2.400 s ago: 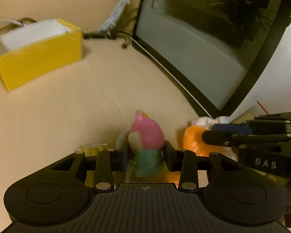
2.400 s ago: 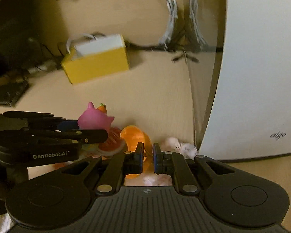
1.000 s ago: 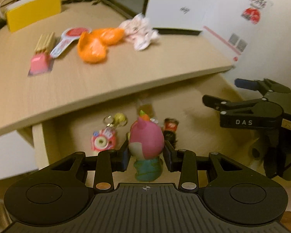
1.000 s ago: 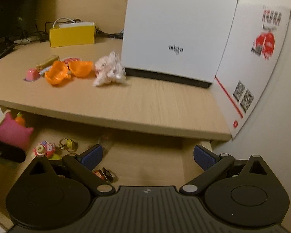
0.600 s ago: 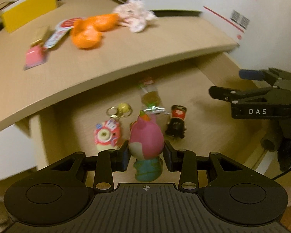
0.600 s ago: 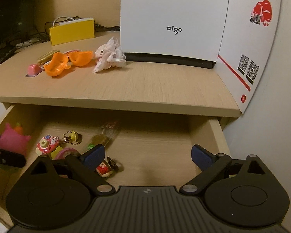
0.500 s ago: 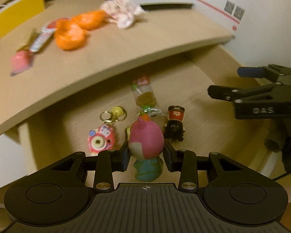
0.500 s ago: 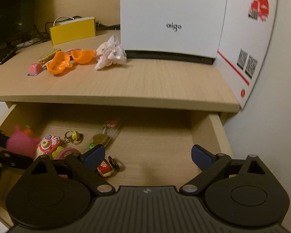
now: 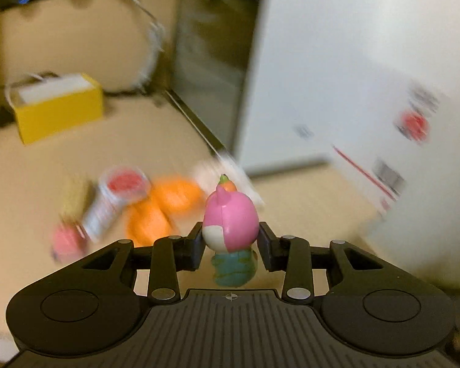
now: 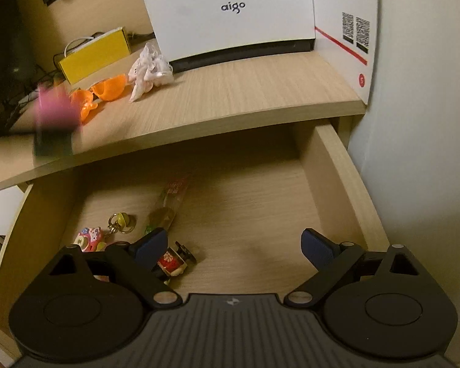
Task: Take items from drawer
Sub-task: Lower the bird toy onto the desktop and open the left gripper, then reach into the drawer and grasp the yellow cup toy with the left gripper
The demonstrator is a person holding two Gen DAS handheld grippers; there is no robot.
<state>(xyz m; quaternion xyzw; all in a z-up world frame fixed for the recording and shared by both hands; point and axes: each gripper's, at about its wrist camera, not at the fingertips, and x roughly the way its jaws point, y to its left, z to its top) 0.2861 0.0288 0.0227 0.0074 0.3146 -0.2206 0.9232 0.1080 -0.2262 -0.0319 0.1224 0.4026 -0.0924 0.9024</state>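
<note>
L tool [image 9: 230, 247] gripping pink toy [image 9: 230, 225], drawer [image 10: 340, 165] open

Dim warm yellowish light; heavy motion blur leftward; fisheye-bent edges

One word reads clearly — "aigo" — printed on the white box [image 10: 230, 9] on the desk [image 10: 245, 92].

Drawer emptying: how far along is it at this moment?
Done: orange shells and a white wrapper lie on the desk. In hand: the left hand-held gripper grips a pink bird toy above the desk. Left: a red figurine, keychains and a clear packet remain in the drawer; the right hand-held gripper is open over them.
</note>
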